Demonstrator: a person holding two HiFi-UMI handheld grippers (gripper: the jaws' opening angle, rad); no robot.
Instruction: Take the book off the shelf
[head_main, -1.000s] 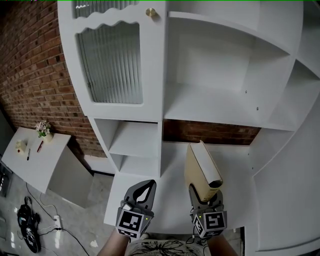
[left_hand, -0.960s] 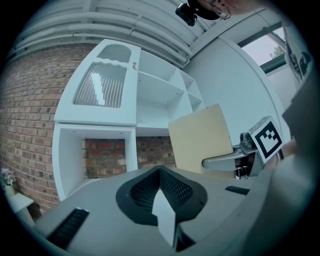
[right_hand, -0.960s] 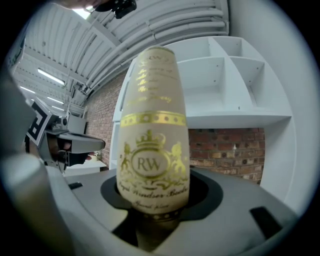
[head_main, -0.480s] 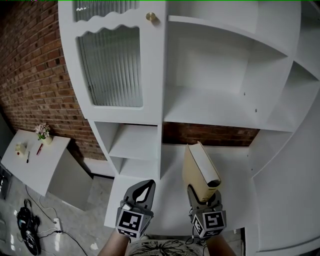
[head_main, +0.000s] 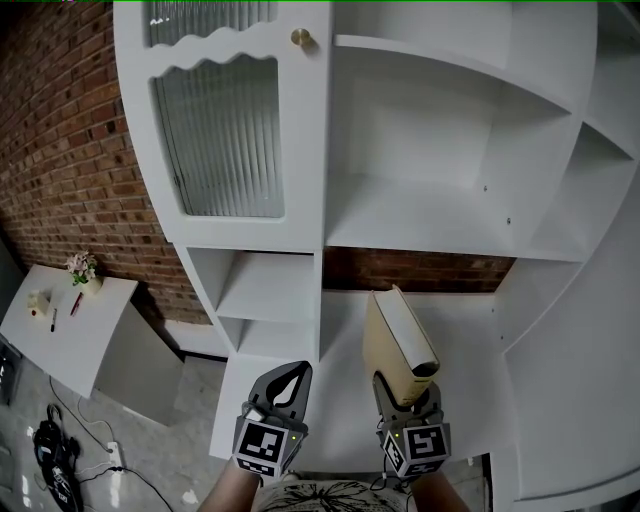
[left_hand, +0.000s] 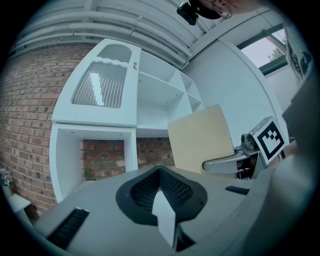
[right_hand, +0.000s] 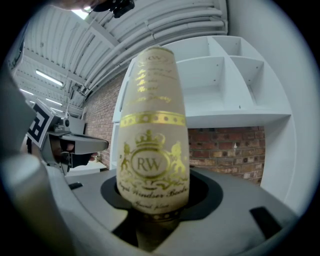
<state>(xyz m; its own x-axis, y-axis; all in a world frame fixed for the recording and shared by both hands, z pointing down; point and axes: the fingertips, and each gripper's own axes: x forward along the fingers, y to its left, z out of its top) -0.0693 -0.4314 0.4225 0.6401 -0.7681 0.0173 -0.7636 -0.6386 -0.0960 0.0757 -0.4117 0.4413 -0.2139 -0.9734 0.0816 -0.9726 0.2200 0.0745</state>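
Note:
A cream book (head_main: 400, 335) with a gold crest on its spine (right_hand: 154, 135) stands upright in my right gripper (head_main: 407, 392), which is shut on its lower end. It hangs in front of the white shelf unit (head_main: 420, 230), clear of every shelf board. The shelves in sight hold nothing. My left gripper (head_main: 290, 375) hovers beside it on the left, its jaws closed to a point with nothing in them. In the left gripper view the book's plain cover (left_hand: 200, 142) shows to the right of the shelf.
A ribbed glass door (head_main: 225, 135) with a brass knob (head_main: 298, 38) closes the unit's upper left bay. Red brick wall (head_main: 60, 160) lies to the left and behind the unit. A low white table (head_main: 70, 320) with a small flower pot (head_main: 80, 268) stands at far left; cables lie on the floor.
The book and my right gripper have drifted slightly left and lower in the head view. The left gripper has stayed where it was.

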